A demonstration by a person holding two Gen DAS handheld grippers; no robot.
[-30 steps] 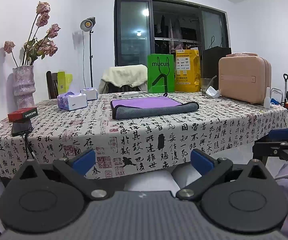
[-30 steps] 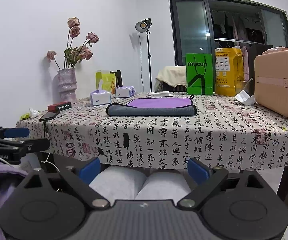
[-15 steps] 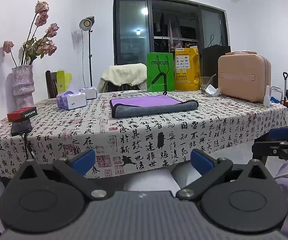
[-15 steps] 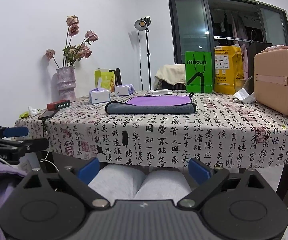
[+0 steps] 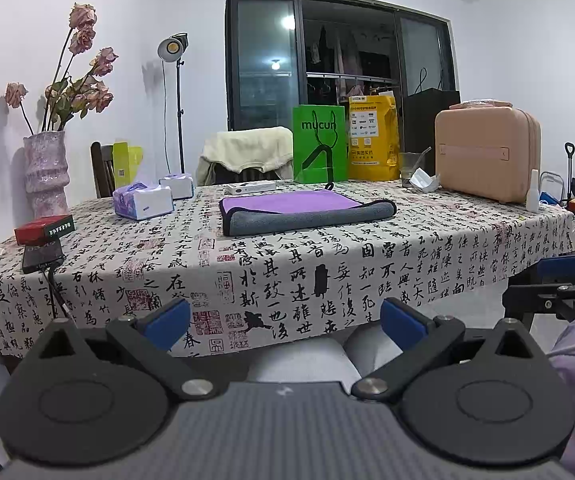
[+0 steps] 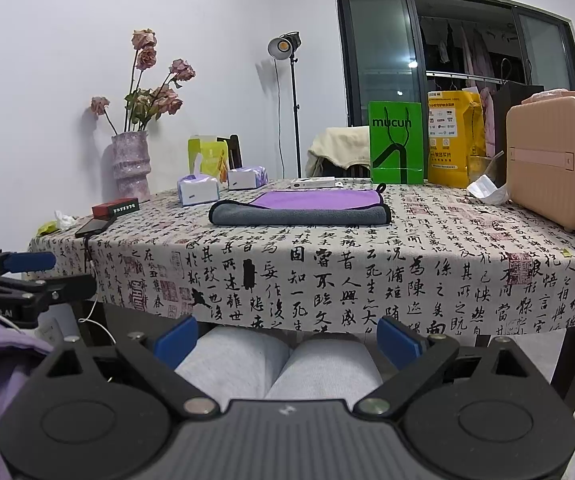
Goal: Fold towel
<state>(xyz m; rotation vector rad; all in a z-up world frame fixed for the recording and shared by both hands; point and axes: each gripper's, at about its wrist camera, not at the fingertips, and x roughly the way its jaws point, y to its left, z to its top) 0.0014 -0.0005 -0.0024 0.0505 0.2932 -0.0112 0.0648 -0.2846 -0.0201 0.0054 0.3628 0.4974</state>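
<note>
A towel (image 5: pixel 303 212), purple on top with a grey folded-over near edge, lies flat on the table's middle; it also shows in the right wrist view (image 6: pixel 299 208). My left gripper (image 5: pixel 285 322) is open and empty, held below the table's front edge, well short of the towel. My right gripper (image 6: pixel 287 336) is open and empty, also low in front of the table, over the person's knees. Each gripper shows at the side of the other's view.
The table (image 5: pixel 367 264) has a calligraphy-print cloth. On it stand tissue boxes (image 5: pixel 143 202), a vase with dried roses (image 5: pixel 45 172), a red box (image 5: pixel 43 229), a phone (image 5: pixel 41 258), a green bag (image 5: pixel 319 144), a yellow bag (image 5: pixel 373 138), a pink case (image 5: pixel 487 154).
Both views have dropped slightly, so the table sits a little higher in frame. The towel has not moved and both grippers stay open.
</note>
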